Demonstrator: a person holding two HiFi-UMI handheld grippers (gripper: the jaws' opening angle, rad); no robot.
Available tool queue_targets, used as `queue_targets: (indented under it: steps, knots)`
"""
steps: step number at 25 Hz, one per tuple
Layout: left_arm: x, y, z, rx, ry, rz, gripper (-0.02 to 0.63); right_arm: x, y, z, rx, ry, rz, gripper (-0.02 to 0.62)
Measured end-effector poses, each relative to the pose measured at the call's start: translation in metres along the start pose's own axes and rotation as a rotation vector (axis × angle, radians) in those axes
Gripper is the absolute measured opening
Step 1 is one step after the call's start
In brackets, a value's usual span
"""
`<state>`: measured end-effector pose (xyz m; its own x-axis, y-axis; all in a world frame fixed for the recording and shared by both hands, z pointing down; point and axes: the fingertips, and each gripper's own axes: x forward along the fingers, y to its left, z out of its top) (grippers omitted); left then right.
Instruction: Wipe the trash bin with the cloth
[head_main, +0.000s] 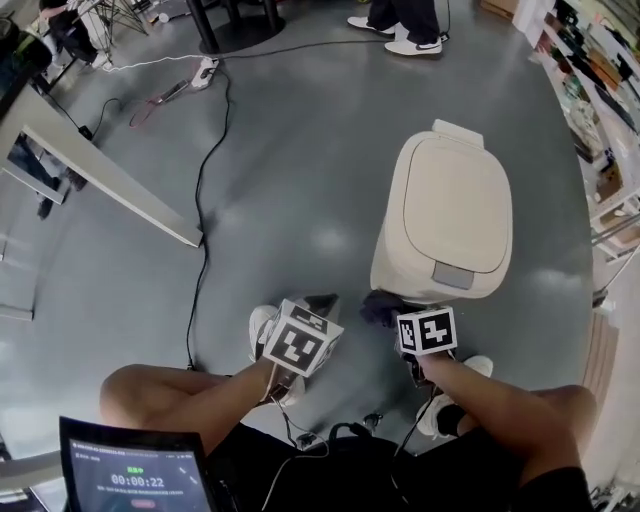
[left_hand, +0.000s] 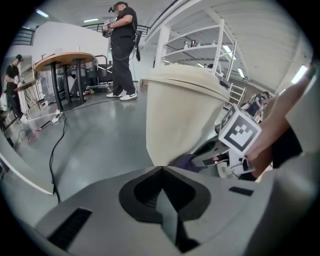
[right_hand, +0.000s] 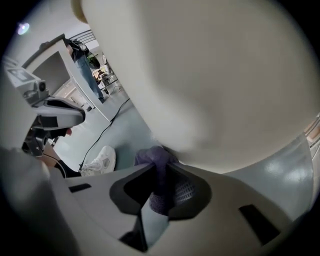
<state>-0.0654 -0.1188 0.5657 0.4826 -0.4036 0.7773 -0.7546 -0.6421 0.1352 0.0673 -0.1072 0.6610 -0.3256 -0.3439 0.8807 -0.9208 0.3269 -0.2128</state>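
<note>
The cream plastic trash bin (head_main: 455, 215) stands on the glossy grey floor (head_main: 300, 180) just ahead of my knees, to the right. Its body is smooth and rounded, and it widens toward the top. The domed lid is down, with a small grey latch plate (head_main: 455, 276) at its front edge, so I cannot see what is inside.

The purple cloth (right_hand: 150, 156) is a soft, crumpled wad with a fine weave. It is pressed against the bin's lower front wall. My right gripper (right_hand: 161, 172) is clenched on it, with a fold pinched between the two jaws and the rest bunched up past their tips against the plastic.

My left gripper (left_hand: 161, 171) sits just beside the right one, nearer the bin's left side. Its jaws are closed together with nothing between them, and it is not touching the bin.

A thin black cable (head_main: 205, 200) snakes across the floor well to the left. A white sneaker (head_main: 262, 325) rests under the left gripper's marker cube. A dark tablet (head_main: 135, 470) showing a timer lies at the lower left. In the left gripper view, white metal shelving (left_hand: 200, 45) rises behind the bin.
</note>
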Motion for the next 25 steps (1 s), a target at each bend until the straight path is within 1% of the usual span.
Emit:
queue_targets:
  steps: [2, 5, 8, 16, 22, 25]
  knots:
    - [-0.006, 0.001, -0.003, -0.031, 0.000, -0.005, 0.002, 0.001, 0.002, 0.002, -0.006, -0.014, -0.023, 0.069]
    - [-0.001, 0.003, -0.003, -0.016, -0.010, 0.013, 0.002, 0.000, 0.000, 0.005, -0.054, -0.052, -0.060, 0.069]
    - [0.006, -0.002, -0.003, -0.004, -0.001, 0.001, 0.002, -0.003, -0.005, 0.002, -0.077, -0.069, -0.079, 0.069]
    - [0.009, -0.014, 0.007, 0.032, 0.021, -0.023, 0.002, -0.018, -0.027, -0.015, -0.042, -0.051, -0.114, 0.069]
    - [0.007, -0.027, 0.005, 0.047, 0.078, -0.054, 0.002, -0.036, -0.049, -0.027, -0.014, -0.043, -0.160, 0.069]
    - [0.013, -0.038, 0.011, 0.069, 0.088, -0.073, 0.002, -0.045, -0.063, -0.031, 0.002, -0.045, -0.182, 0.069]
